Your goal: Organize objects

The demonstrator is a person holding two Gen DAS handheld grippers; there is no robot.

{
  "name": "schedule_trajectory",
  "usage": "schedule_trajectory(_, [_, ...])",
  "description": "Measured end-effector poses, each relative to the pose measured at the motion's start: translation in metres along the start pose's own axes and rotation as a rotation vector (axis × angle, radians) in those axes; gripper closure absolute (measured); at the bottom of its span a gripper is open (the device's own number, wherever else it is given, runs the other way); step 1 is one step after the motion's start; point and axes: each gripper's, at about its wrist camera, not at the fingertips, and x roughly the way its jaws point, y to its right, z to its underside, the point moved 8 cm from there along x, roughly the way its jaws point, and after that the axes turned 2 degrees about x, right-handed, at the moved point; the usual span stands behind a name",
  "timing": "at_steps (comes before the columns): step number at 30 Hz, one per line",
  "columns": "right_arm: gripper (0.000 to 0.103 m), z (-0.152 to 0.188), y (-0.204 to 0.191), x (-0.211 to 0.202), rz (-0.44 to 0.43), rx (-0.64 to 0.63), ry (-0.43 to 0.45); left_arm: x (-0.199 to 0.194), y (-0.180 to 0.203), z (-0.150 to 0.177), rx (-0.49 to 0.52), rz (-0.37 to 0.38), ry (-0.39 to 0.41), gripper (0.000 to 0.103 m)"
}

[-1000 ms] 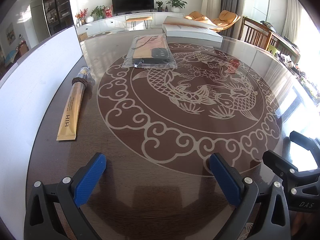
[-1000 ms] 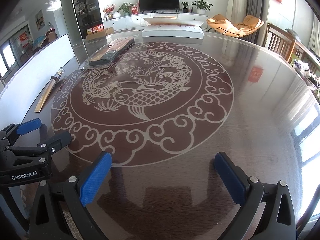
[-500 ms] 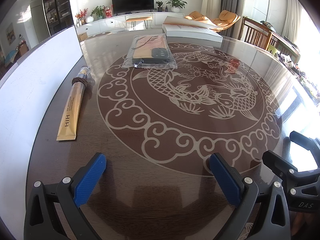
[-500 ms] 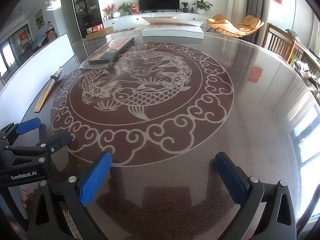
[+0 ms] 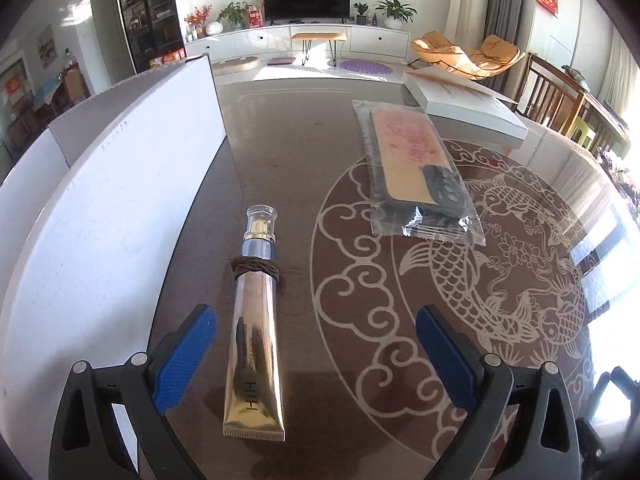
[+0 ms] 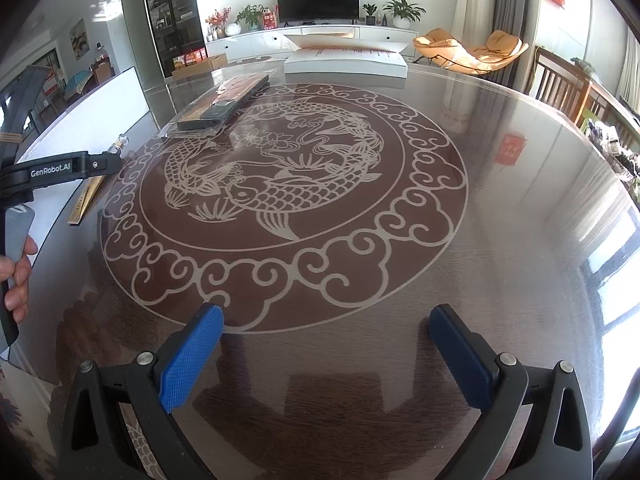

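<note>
A gold tube (image 5: 256, 336) with a clear cap and a brown hair tie around its neck lies on the dark round table (image 5: 304, 152). My left gripper (image 5: 316, 344) is open, its blue fingers either side of the tube's lower half, not touching. A phone case in a clear bag (image 5: 416, 176) lies farther back to the right. In the right wrist view the tube (image 6: 86, 202) is partly hidden behind the left gripper's body, and the bag (image 6: 222, 102) lies far left. My right gripper (image 6: 326, 344) is open and empty above the table's near part.
A white board (image 5: 120, 216) stands along the table's left edge, close to the tube. A flat white box (image 5: 464, 100) lies at the far side. Wooden chairs (image 5: 560, 100) stand at the right. A hand (image 6: 18, 276) holds the left gripper's handle.
My left gripper has moved forward and to the left, so the gold tube now lies between its open fingers. The right gripper has stayed almost in place.
</note>
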Motion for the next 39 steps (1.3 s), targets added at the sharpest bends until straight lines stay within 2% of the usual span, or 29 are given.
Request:
schedule_trajectory(3, [0.0,0.0,0.0,0.0,0.002,-0.001,-0.001,0.022,-0.011,-0.001,-0.06,0.024,-0.042,0.0])
schedule_trajectory(5, [0.0,0.0,0.0,0.0,0.001,0.0,-0.001,0.026,-0.012,0.0,-0.025,-0.015,-0.03,0.0])
schedule_trajectory(7, [0.0,0.0,0.0,0.0,0.001,0.0,0.0,0.024,-0.01,0.003,0.001,-0.004,0.0,0.0])
schedule_trajectory(16, [0.0,0.001,-0.001,0.001,0.01,-0.009,-0.006,0.02,-0.011,0.009,-0.041,-0.042,0.021,0.0])
schedule_trajectory(18, [0.0,0.001,-0.003,0.002,0.031,-0.029,-0.016,0.018,-0.013,0.009,-0.031,-0.025,0.025,0.0])
schedule_trajectory(21, [0.0,-0.007,-0.007,0.009,-0.004,-0.073,-0.053,0.019,-0.015,0.008,-0.015,-0.005,0.027,0.0])
schedule_trajectory(23, [0.0,-0.028,-0.012,0.024,-0.04,-0.094,-0.105,0.021,-0.013,0.007,-0.013,-0.008,0.026,0.0])
schedule_trajectory(26, [0.0,-0.087,-0.026,0.046,-0.114,-0.02,-0.107,0.021,-0.013,0.007,-0.013,-0.008,0.026,0.0])
schedule_trajectory(29, [0.0,-0.15,-0.065,0.079,-0.201,0.005,-0.133,0.021,-0.013,0.007,-0.013,-0.008,0.026,0.0])
schedule_trajectory(32, [0.0,-0.197,-0.108,0.117,-0.226,-0.002,-0.164,0.021,-0.013,0.007,-0.013,-0.008,0.026,0.0])
schedule_trajectory(36, [0.0,-0.223,-0.152,0.162,-0.171,-0.024,-0.233,0.021,-0.013,0.007,-0.013,-0.008,0.026,0.0])
schedule_trajectory(38, [0.0,-0.22,-0.163,0.18,-0.081,-0.086,-0.281,0.021,-0.013,0.007,-0.013,-0.008,0.025,0.0])
schedule_trajectory(39, [0.0,-0.22,-0.167,0.185,-0.027,-0.146,-0.277,0.021,-0.013,0.007,-0.013,-0.008,0.026,0.0])
